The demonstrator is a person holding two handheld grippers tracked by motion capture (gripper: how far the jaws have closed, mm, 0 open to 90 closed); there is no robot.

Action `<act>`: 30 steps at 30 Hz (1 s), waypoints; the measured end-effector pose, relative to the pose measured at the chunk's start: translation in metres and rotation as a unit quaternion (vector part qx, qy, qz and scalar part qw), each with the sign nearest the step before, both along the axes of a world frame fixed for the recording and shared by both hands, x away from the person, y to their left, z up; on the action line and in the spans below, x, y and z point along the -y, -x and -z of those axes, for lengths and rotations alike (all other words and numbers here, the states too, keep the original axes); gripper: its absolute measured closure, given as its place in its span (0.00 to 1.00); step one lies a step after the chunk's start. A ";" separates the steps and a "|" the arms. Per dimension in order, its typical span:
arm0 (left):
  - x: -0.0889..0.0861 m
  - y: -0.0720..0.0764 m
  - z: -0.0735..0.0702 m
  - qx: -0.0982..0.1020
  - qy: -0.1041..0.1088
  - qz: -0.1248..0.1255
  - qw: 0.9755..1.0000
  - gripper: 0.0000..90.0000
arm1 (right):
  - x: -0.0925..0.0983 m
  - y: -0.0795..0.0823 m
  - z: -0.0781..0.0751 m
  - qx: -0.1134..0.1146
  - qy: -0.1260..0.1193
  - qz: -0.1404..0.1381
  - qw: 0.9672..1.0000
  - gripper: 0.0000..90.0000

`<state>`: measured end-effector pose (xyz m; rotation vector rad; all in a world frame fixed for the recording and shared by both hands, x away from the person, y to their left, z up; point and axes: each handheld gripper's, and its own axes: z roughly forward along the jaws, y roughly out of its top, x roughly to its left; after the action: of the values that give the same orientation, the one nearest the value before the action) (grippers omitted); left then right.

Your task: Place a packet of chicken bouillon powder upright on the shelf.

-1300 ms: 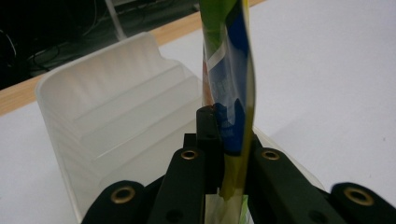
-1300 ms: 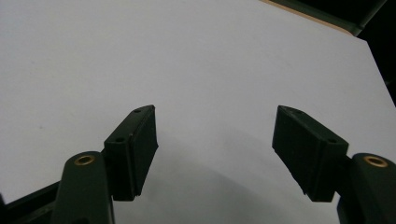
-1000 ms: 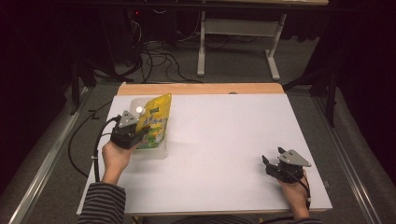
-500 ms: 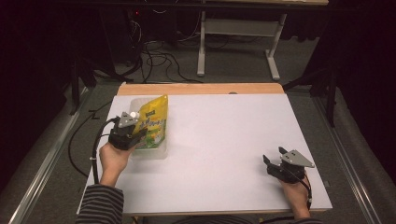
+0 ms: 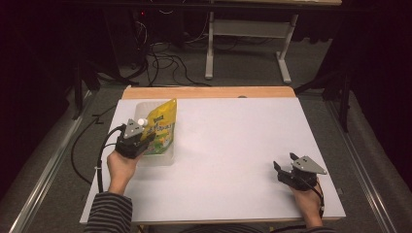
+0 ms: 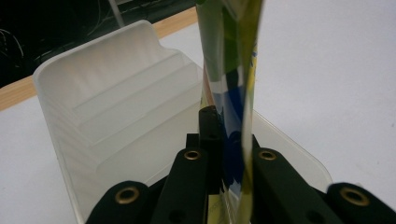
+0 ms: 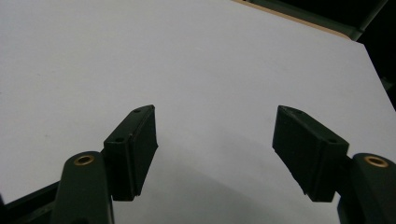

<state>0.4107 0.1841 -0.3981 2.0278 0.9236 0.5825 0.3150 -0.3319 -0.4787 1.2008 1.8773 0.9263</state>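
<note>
A yellow spouted pouch with a white cap stands upright over a translucent plastic container at the table's left. My left gripper is shut on the pouch's lower edge. In the left gripper view the pouch is pinched flat between the black jaws of my left gripper, with the container behind and below it. My right gripper rests near the front right of the table, open. In the right gripper view nothing lies between the spread jaws of the right gripper.
The white table top has a wooden strip along its far edge. A cable trails from the left gripper off the table's left side. Beyond the table stand a metal frame and floor cables.
The left gripper and the pouch have shifted slightly toward the near edge, staying over the container. The right gripper has not moved.
</note>
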 end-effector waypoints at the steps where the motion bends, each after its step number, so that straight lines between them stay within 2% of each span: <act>1: -0.001 0.000 0.000 -0.004 -0.002 0.002 1.000 0.98 | 0.000 0.000 0.000 0.000 -0.002 0.000 1.000 0.35; 6: -0.001 0.004 -0.002 -0.018 -0.011 -0.004 1.000 0.96 | 0.000 0.001 0.000 0.004 0.000 0.000 1.000 0.35; 13: -0.010 0.007 -0.001 -0.033 -0.012 -0.007 0.999 0.95 | 0.000 0.000 0.000 0.004 0.002 -0.001 1.000 0.35; 17: -0.016 0.011 -0.003 -0.037 -0.021 -0.019 0.999 0.87 | -0.001 0.000 0.000 0.002 0.003 -0.002 1.000 0.35; 21: -0.017 0.013 -0.005 -0.033 -0.013 -0.018 0.999 0.87 | -0.001 0.000 0.000 0.003 0.003 -0.001 1.000 0.35; 25: -0.019 0.015 -0.005 -0.042 -0.004 -0.022 0.999 0.85 | -0.001 0.001 0.000 0.003 0.004 0.000 1.000 0.35; 26: -0.020 0.016 -0.005 -0.043 0.004 -0.025 0.999 0.83 | -0.001 0.001 0.000 0.002 0.004 0.000 1.000 0.35; 30: -0.021 0.019 -0.006 -0.040 0.005 -0.033 0.999 0.72 | -0.001 0.000 0.000 0.002 0.002 -0.001 1.000 0.35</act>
<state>0.3916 0.2047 -0.3919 2.0305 1.0424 0.5356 0.3149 -0.3310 -0.4791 1.1948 1.8767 0.9248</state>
